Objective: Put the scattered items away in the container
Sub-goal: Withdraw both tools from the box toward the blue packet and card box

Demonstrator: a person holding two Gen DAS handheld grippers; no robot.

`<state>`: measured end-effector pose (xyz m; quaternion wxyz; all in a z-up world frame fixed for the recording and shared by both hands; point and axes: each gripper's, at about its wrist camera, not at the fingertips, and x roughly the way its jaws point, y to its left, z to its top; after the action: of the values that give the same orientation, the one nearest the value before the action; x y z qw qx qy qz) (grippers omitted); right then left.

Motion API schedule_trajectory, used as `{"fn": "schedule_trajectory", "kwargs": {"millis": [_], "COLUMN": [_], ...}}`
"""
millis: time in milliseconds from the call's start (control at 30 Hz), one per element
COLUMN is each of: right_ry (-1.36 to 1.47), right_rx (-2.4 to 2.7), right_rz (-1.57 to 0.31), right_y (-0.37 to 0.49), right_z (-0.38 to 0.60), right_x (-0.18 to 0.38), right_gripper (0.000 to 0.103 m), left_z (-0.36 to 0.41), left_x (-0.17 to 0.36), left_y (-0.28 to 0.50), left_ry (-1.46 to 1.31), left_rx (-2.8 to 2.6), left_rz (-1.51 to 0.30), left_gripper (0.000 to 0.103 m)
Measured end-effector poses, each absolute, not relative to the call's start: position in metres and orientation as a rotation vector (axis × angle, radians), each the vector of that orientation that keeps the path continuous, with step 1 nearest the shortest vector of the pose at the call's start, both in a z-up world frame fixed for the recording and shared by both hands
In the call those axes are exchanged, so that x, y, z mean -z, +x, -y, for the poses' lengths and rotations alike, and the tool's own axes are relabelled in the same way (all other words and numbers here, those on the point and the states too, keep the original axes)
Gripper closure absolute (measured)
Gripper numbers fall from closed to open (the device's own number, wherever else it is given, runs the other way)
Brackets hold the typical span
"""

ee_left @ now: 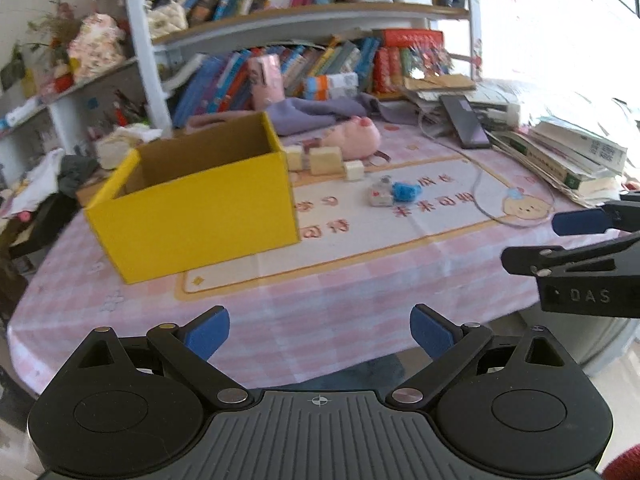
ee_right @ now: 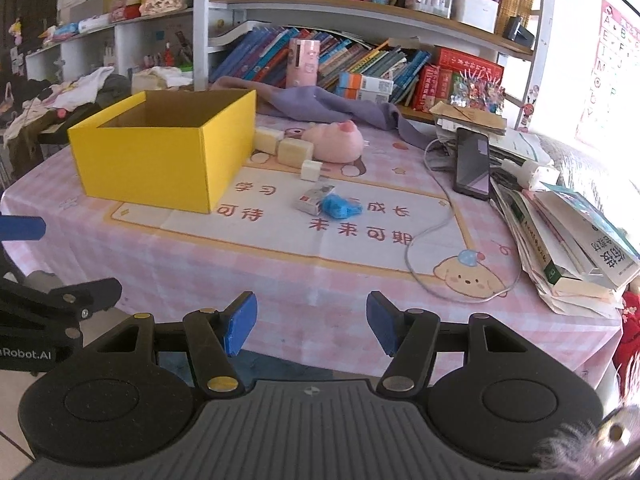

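Note:
An open yellow box (ee_left: 192,208) (ee_right: 160,152) stands on the pink checked tablecloth (ee_left: 320,300) (ee_right: 320,272). Right of it lie cream blocks (ee_left: 326,160) (ee_right: 292,151), a pink plush pig (ee_left: 356,136) (ee_right: 336,140), a small blue fluffy item (ee_left: 406,191) (ee_right: 340,205) and a grey packet (ee_left: 380,196) (ee_right: 314,199). My left gripper (ee_left: 320,334) is open with nothing between its blue pads, short of the table's near edge. My right gripper (ee_right: 312,326) is open too and holds nothing. Each shows at the other view's edge, the right gripper (ee_left: 568,240) and the left gripper (ee_right: 60,264).
A dark phone (ee_left: 466,120) (ee_right: 474,162) with a white cable (ee_right: 440,216) lies at the right, beside a stack of books and papers (ee_left: 572,160) (ee_right: 568,240). A purple cloth (ee_right: 320,106) lies behind the pig. Crowded bookshelves (ee_right: 360,52) rise behind the table.

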<state>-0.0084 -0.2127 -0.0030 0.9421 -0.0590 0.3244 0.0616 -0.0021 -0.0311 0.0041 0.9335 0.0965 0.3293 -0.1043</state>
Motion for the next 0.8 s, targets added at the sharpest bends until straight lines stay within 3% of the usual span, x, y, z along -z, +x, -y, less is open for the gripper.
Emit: {"fn": "schedule_trajectory", "kwargs": {"millis": [800], "right_ry": [-0.097], "right_rx": [-0.177], "right_rz": [-0.755], "right_y": [0.119], "right_z": [0.252], "right_x": [0.013], "right_gripper": [0.044], "left_z": [0.099], "left_x": [0.011], "left_y": [0.103], "left_ry": [0.254], "left_rx": [0.293], "left_rz": [-0.705], "left_gripper": [0.007]}}
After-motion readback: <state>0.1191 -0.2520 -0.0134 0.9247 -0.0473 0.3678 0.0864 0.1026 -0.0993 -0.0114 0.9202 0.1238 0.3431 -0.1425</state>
